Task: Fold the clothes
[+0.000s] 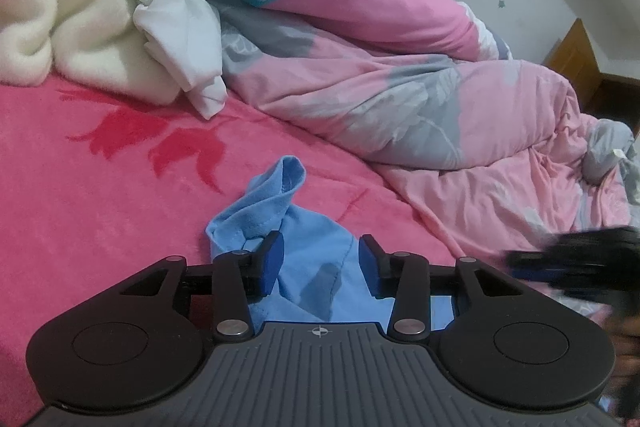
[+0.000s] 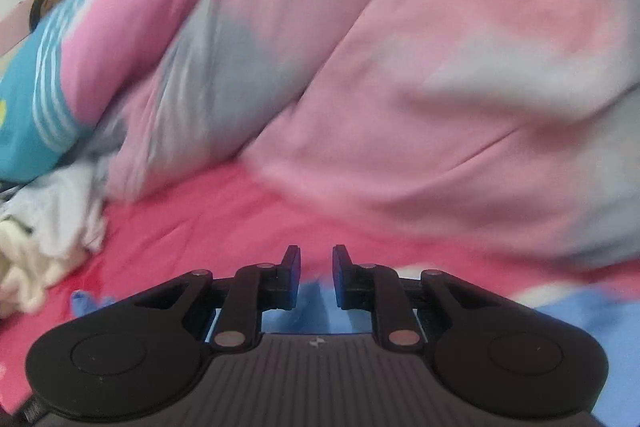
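Left wrist view: the left gripper (image 1: 320, 251) sits low over a light blue garment (image 1: 304, 267) that lies bunched on the pink fleece blanket (image 1: 100, 207). Its jaws stand apart, with the blue cloth between them but not pinched. A rolled end of the garment, perhaps a sleeve (image 1: 280, 183), points away from the gripper toward the pink-and-grey quilt (image 1: 400, 107), so what shows of the garment runs near to far. To fold well, the jaws should catch a hem or seam edge, not a loose bulge, and the cloth should be pulled flat first. The right gripper (image 1: 568, 259) is a blur at the right edge.

Right wrist view: the right gripper (image 2: 316, 267) has its jaws narrowly apart, with nothing visibly clamped. The blue garment (image 2: 580, 311) lies beneath it, but blur hides its direction.
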`<move>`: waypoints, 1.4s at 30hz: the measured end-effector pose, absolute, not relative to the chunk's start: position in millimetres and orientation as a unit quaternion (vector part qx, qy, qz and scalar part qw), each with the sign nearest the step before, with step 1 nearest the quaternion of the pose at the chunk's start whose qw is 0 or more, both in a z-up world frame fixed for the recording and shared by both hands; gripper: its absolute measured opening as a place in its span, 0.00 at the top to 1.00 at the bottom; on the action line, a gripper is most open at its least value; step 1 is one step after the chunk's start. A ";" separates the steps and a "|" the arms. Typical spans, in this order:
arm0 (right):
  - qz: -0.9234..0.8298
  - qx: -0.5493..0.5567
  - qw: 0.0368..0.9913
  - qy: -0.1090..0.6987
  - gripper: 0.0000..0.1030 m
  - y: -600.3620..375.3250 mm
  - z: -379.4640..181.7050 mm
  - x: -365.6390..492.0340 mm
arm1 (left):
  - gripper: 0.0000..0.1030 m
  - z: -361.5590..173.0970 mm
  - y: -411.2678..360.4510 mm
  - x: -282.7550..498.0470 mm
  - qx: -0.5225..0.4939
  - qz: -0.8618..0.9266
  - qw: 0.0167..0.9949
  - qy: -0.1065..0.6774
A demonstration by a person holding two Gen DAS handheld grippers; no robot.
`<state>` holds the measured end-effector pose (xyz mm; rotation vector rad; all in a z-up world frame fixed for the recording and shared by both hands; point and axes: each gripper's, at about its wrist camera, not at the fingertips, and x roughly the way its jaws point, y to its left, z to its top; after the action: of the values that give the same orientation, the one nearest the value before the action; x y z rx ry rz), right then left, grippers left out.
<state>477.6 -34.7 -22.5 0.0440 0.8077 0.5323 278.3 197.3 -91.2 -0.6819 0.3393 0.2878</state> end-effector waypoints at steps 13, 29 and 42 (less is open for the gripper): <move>0.153 0.020 0.866 0.476 0.77 -149.7 -68.4 507.8 | 0.60 -91.6 194.3 279.0 -0.327 0.146 0.918 0.168; 0.119 0.078 0.878 0.457 0.77 -207.3 -48.3 481.2 | 0.60 -92.5 193.6 277.6 -0.330 0.149 0.917 0.166; 0.060 0.159 0.918 0.359 0.77 -289.6 34.7 389.8 | 0.53 -88.3 188.8 275.4 -0.322 0.124 0.926 0.152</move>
<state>389.8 -289.6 34.7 0.3260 0.7376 0.1230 275.4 188.8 -88.3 -0.6613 0.3122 0.2534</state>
